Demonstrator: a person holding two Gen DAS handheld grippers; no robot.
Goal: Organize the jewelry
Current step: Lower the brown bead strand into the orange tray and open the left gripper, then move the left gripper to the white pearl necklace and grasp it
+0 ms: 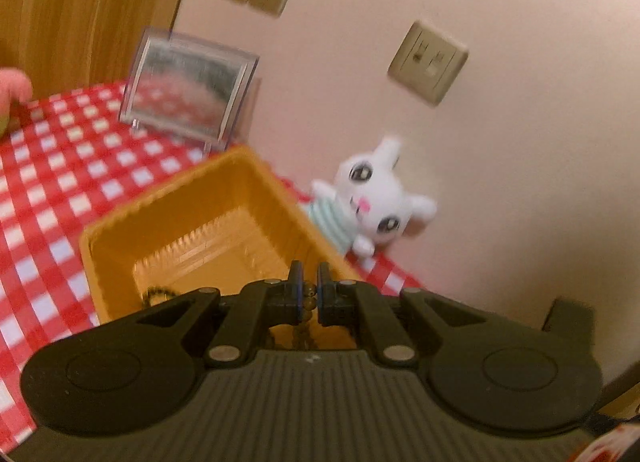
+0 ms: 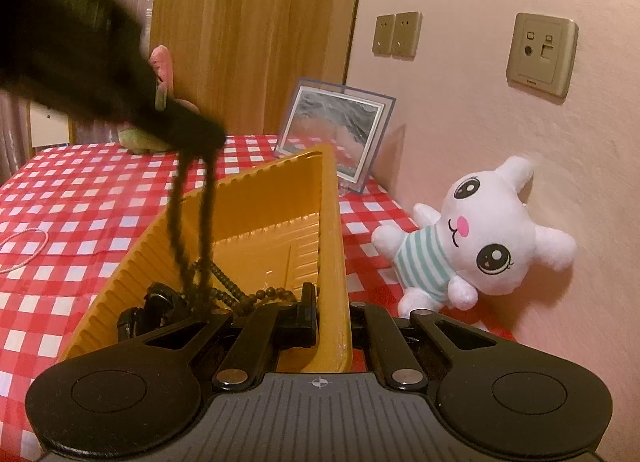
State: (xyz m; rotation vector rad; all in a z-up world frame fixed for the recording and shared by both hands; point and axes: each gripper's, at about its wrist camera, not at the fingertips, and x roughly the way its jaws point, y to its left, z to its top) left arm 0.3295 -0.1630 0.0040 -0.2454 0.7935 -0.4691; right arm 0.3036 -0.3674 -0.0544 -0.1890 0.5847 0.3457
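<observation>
Beaded necklace (image 1: 307, 302) over yellow basket (image 2: 256, 214)
Left tongs (image 1: 309, 289) pinch the necklace above the basket; right tongs (image 2: 332, 304) clamp the basket's near right wall (image 2: 334, 262), on the checked tabletop (image 2: 80, 198)

No legible text, brand or number appears in either view. The data socket plate (image 2: 542, 54) on the wall carries a small dark mark along its lower edge, too small to read. The double outlet (image 2: 397, 34) shows only its slot openings. A small crosshair sign (image 2: 321, 383) is printed on the ribbed body of the right gripper. In the left wrist view the wall plates are blurred and show no lettering.
</observation>
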